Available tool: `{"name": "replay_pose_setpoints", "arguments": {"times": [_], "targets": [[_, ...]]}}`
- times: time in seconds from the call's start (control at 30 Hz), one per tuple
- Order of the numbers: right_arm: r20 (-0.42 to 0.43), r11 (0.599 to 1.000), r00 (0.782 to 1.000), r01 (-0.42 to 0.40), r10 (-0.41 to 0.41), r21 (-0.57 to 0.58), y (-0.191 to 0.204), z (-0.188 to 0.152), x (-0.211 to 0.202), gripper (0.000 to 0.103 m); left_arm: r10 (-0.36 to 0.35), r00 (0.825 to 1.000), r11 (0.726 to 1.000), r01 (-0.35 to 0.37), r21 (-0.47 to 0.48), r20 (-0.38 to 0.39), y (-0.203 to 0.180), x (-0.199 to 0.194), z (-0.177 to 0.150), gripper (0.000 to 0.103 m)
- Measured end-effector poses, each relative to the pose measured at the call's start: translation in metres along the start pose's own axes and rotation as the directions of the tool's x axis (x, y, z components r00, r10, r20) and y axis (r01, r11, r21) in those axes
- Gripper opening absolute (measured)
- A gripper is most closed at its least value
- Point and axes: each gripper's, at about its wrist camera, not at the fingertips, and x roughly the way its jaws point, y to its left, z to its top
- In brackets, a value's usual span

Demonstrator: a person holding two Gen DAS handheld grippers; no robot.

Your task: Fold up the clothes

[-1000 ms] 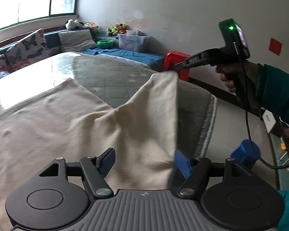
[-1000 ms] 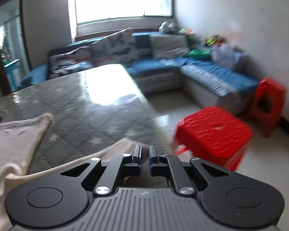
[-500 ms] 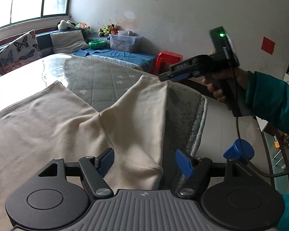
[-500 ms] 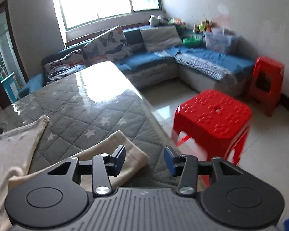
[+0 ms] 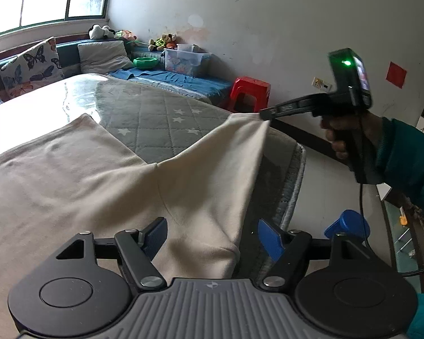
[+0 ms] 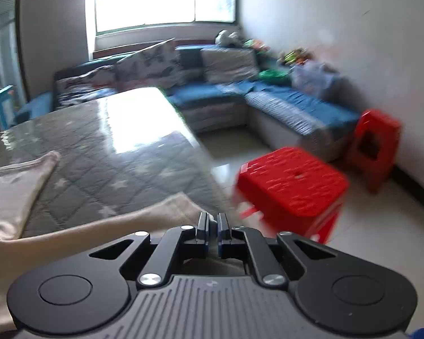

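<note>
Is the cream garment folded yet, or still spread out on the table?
Mostly spread, not folded. The cream garment lies flat on the table, except for one corner, which the shut right gripper holds lifted.

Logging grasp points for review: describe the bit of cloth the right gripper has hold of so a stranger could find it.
On the quilted table lies a cream garment. One corner is lifted off the table's near edge, pinched by the right gripper, unlike the flat rest.
</note>
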Motion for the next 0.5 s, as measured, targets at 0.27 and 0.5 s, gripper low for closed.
{"name": "replay_pose_setpoints", "arguments": {"times": [0.27,0.5], "targets": [[-0.039,0.994,0.993,0.109,-0.110,-0.030,-0.005,-0.011,-0.008,0.006,-0.044,0.999,0.999,0.044,0.015,-0.012,-0.006,0.005,-0.008,0.080],[-0.042,0.949,0.965,-0.262,0.259,-0.175,0.062,0.022,-0.024,0.020,-0.054,0.999,0.999,0.054,0.008,-0.008,-0.006,0.003,-0.010,0.081]]}}
